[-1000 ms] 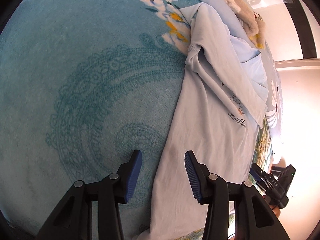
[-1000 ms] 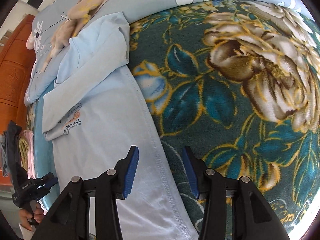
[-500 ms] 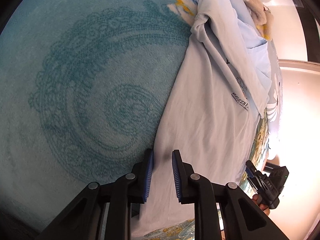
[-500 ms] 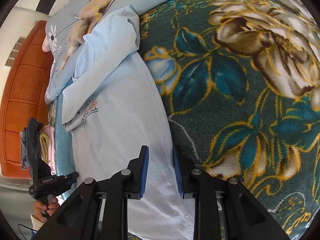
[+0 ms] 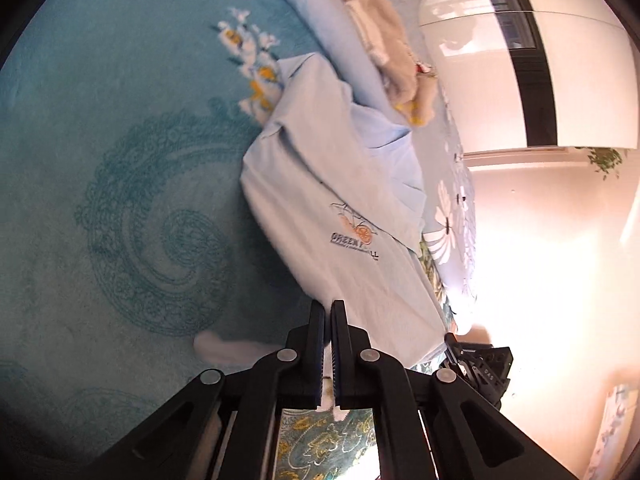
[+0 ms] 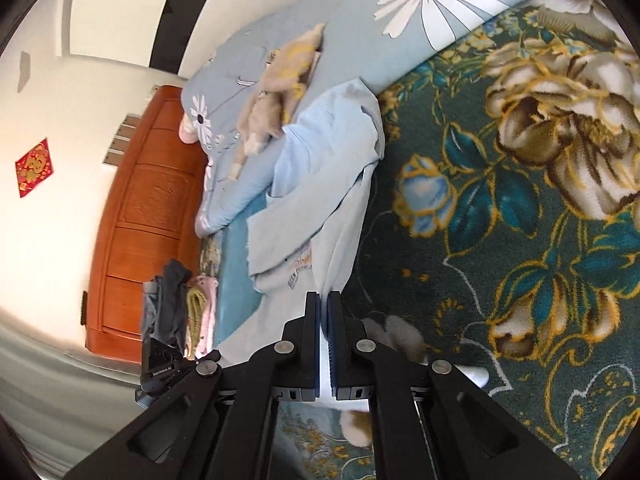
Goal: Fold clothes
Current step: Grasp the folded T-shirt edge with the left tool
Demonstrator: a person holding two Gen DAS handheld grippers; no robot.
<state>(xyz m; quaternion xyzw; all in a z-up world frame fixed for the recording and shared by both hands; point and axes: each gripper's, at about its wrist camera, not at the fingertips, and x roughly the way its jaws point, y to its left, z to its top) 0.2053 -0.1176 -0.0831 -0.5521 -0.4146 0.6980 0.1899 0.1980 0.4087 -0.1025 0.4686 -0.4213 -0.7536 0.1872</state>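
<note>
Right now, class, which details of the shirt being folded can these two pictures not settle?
- Left wrist view: the left gripper covers the hem of the shirt it pinches.
- Left wrist view: a fold hides part of the logo.
- Right wrist view: the right gripper hides the pinched hem; the print is mostly covered.

Left claw (image 5: 328,304) and right claw (image 6: 323,296) closed from open onto shirt (image 5: 352,216) hem; hem lifted off blankets.
</note>
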